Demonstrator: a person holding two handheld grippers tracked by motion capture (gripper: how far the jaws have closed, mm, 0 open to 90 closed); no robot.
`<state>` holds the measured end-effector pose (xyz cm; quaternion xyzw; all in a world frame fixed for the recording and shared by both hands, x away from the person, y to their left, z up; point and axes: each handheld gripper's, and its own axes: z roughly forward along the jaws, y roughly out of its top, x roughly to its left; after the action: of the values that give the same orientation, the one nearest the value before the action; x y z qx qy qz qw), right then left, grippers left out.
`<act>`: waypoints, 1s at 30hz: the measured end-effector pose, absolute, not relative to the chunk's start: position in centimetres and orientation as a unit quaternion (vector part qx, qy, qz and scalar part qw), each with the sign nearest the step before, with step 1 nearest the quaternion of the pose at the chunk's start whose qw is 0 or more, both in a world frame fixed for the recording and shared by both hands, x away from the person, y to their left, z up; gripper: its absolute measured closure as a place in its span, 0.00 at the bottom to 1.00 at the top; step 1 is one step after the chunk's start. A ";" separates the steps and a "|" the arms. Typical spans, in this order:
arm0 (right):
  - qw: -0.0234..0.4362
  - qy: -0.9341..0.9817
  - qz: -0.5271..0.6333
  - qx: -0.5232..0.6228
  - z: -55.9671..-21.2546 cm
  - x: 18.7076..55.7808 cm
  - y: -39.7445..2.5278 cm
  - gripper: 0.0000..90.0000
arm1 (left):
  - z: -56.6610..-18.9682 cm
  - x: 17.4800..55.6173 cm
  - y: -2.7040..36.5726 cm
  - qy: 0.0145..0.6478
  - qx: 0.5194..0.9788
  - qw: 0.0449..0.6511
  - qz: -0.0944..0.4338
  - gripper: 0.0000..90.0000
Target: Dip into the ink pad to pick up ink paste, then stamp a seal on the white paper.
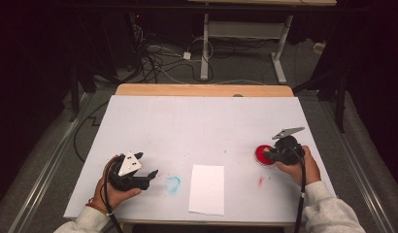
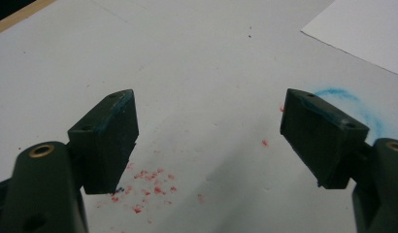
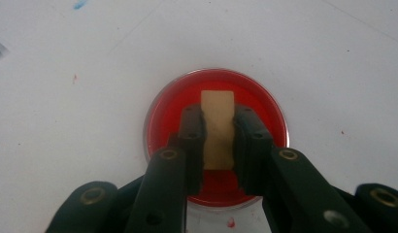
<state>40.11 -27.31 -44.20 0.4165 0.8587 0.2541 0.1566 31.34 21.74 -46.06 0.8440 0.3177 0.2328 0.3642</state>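
A round dish of red paint [image 1: 263, 155] [image 3: 163, 114] sits on the white table cover at the right. My right gripper [image 1: 268, 155] [image 3: 218, 127] is shut on a small tan block [image 3: 217, 126], held right over the red dish. My left gripper [image 1: 147, 165] [image 2: 209, 131] stands open at the front left, low over the cover, with nothing between its jaws. A white sheet of paper [image 1: 207, 189] [image 2: 367, 34] lies near the front edge, between the two hands. A blue smudge [image 1: 173, 184] [image 2: 352, 104] marks the cover just right of the left gripper.
Red specks [image 2: 148, 182] dot the cover under the left gripper, and a red smear [image 1: 260, 181] lies near the dish. The table's wooden far edge [image 1: 204, 90] shows beyond the cover. Cables and a desk frame [image 1: 207, 48] stand on the floor behind.
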 end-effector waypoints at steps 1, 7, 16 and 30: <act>0.157 0.858 0.255 0.417 -44.2 40.1 -27.3 0.85 | -46.1 31.3 21.7 0.318 0.844 0.365 0.233 0.23; 0.165 0.861 0.247 0.413 -44.2 40.0 -27.1 0.85 | -46.1 31.2 21.9 0.319 0.844 0.364 0.232 0.23; 0.171 0.862 0.256 0.403 -43.2 40.0 -26.7 0.84 | -46.2 31.4 21.9 0.321 0.843 0.363 0.231 0.23; 0.198 0.843 0.313 0.391 -40.9 38.3 -26.9 0.84 | -45.9 31.4 21.5 0.318 0.844 0.363 0.234 0.23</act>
<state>38.30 -26.87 -40.93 0.3909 0.8428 0.3126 0.1980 31.37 21.51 -45.94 0.8442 0.3176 0.2344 0.3625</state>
